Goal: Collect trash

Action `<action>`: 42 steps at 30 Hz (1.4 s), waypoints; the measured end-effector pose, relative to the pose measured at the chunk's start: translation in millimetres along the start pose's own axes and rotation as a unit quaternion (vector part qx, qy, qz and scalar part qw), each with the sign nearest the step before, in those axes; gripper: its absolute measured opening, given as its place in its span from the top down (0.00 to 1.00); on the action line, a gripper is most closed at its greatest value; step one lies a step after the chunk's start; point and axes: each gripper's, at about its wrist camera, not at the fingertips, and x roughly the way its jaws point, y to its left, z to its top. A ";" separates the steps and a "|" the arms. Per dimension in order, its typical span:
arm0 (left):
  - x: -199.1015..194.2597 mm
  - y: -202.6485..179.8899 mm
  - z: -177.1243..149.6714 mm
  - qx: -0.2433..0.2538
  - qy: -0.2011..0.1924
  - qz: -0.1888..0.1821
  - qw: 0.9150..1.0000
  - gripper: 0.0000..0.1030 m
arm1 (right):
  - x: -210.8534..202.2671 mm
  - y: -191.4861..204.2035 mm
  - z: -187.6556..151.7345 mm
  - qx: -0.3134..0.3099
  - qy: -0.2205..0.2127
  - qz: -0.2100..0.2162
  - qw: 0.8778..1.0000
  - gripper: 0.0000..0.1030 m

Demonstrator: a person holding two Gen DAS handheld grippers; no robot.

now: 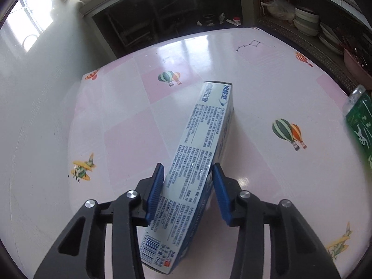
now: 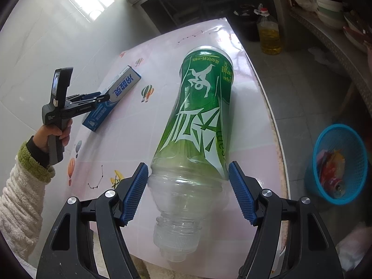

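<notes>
A blue and white toothpaste box [image 1: 197,162] lies on the pink table [image 1: 130,139]; my left gripper [image 1: 187,193] has its blue pads against both sides of the box. The right wrist view shows the same box [image 2: 114,97] with the left gripper [image 2: 102,98] closed on it. An empty green-labelled plastic bottle [image 2: 197,127] lies on its side, neck toward the camera. My right gripper [image 2: 188,193] straddles its shoulder, jaws wide, left pad touching, right pad at the label edge. The bottle's end shows at the right edge of the left wrist view [image 1: 360,121].
A blue mesh trash basket [image 2: 337,162] with wrappers stands on the floor right of the table. An oil bottle [image 2: 269,34] stands on the floor beyond. Shelves with stacked bowls [image 1: 307,21] run along the right. The table's right edge [image 2: 279,144] is close to the bottle.
</notes>
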 end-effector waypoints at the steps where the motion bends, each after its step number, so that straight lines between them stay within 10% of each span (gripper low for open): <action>1: -4.6 -3.7 -3.7 -0.009 0.007 -0.008 1.000 0.62 | -0.2 0.0 -0.1 0.000 0.000 0.000 1.000 0.35; 19: -86.4 -84.1 -124.2 -0.167 0.012 -0.175 0.970 0.66 | -10.9 8.4 -19.7 0.004 0.020 -0.001 1.000 0.35; 42: -78.6 -85.7 -135.2 -0.196 0.018 -0.175 0.965 0.56 | -11.6 11.5 -25.6 0.007 0.019 -0.007 1.000 0.35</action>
